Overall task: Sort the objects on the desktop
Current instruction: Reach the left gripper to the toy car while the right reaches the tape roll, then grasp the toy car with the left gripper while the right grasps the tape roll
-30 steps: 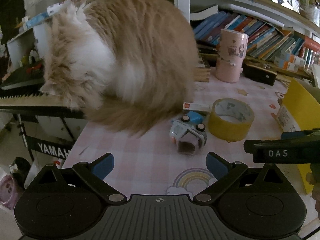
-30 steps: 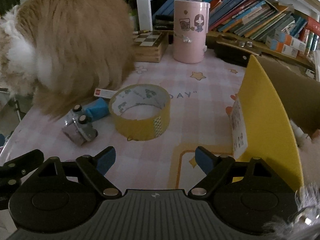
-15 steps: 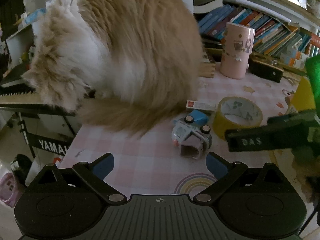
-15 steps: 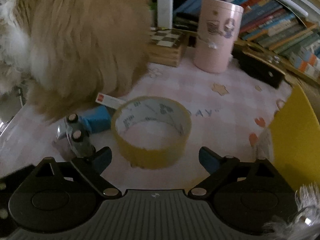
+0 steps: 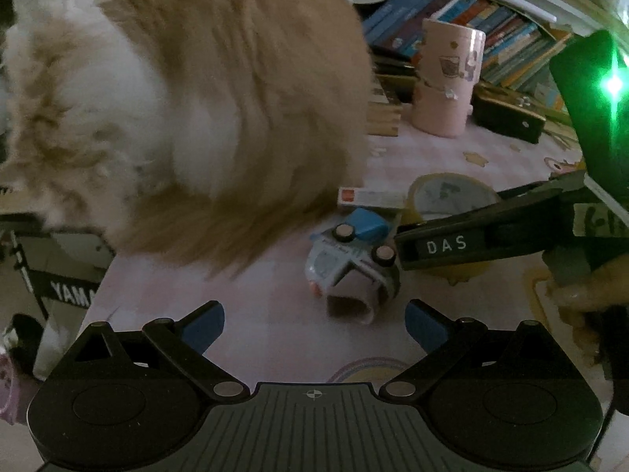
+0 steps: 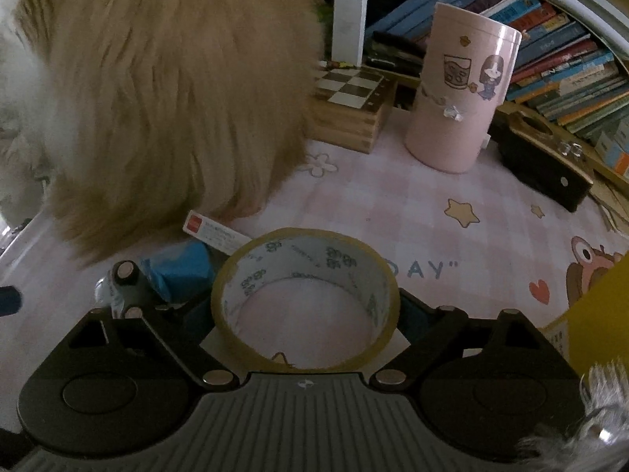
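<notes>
A yellow roll of tape [image 6: 306, 295] lies flat on the pink checked tablecloth. My right gripper [image 6: 306, 310] is open, with its two fingers on either side of the roll. In the left wrist view the roll [image 5: 448, 196] is partly hidden behind my right gripper's black body [image 5: 471, 242]. A toy car [image 5: 350, 263] lies on its side just left of the roll, with a blue piece [image 5: 367, 222] and a small white box [image 5: 371, 196] behind it. My left gripper [image 5: 314, 322] is open and empty, just short of the toy car.
A fluffy orange and white cat [image 5: 188, 98] sits on the table's left half, close to the toy car. A pink canister [image 6: 460, 94], a chess box [image 6: 350, 106] and a black case [image 6: 542, 165] stand at the back before bookshelves. A yellow box [image 6: 597, 314] is at right.
My right gripper has moved forward and down until its open fingers flank the tape roll. My left gripper has edged closer to the toy car.
</notes>
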The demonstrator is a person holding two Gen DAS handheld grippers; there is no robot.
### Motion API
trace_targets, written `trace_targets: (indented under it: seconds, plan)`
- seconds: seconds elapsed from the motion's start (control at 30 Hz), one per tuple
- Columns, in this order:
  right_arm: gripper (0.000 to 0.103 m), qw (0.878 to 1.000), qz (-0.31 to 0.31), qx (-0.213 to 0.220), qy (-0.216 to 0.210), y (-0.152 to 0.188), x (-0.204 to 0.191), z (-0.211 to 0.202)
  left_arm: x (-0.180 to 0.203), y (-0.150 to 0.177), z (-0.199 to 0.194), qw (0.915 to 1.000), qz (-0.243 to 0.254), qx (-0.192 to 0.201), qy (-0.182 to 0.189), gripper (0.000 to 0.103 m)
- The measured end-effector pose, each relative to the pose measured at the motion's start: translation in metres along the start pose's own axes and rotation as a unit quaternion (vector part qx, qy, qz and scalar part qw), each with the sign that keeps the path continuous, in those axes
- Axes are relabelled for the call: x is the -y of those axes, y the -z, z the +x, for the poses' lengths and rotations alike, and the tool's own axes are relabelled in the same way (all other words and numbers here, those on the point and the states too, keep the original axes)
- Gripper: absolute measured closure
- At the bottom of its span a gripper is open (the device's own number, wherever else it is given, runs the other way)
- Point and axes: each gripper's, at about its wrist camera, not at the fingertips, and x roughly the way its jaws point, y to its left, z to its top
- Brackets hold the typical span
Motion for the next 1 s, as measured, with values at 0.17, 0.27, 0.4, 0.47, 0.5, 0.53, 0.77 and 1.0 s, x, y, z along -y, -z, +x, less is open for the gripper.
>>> trace_targets:
  seconds: [0.17,0.27,0.4,0.47,0.5,0.53,0.77,1.0]
  plan:
    - [0.012,1.000,0.006,0.002,-0.006,0.000,0.002,-0.003,0.008,-0.005,0.013,0.9998,0.019,0.005,0.006,0.003]
    - [0.012,1.000,0.013,0.005,-0.004,0.000,0.003,-0.006,0.012,-0.007,0.019,0.9997,0.024,0.008,0.006,0.004]
    - [0.012,1.000,0.020,0.007,-0.002,0.000,0.004,-0.010,0.016,-0.007,0.027,0.9994,0.031,0.016,0.008,0.008]
    - [0.012,1.000,0.021,0.008,-0.002,0.000,0.005,-0.011,0.019,-0.007,0.030,0.9992,0.034,0.017,0.007,0.012]
    - [0.012,1.000,0.021,0.008,-0.002,0.000,0.005,-0.012,0.020,-0.007,0.032,0.9993,0.034,0.017,0.007,0.015]
    - [0.012,1.000,0.021,0.009,-0.002,0.000,0.005,-0.013,0.019,-0.007,0.033,0.9993,0.031,0.018,0.007,0.018]
    - [0.012,1.000,0.025,0.012,-0.001,0.000,0.006,-0.016,0.019,-0.007,0.033,0.9994,0.026,0.019,0.009,0.043]
    - [0.012,0.999,0.034,0.019,0.000,0.002,0.006,-0.026,0.012,-0.003,0.018,0.9994,0.019,0.024,0.013,0.043]
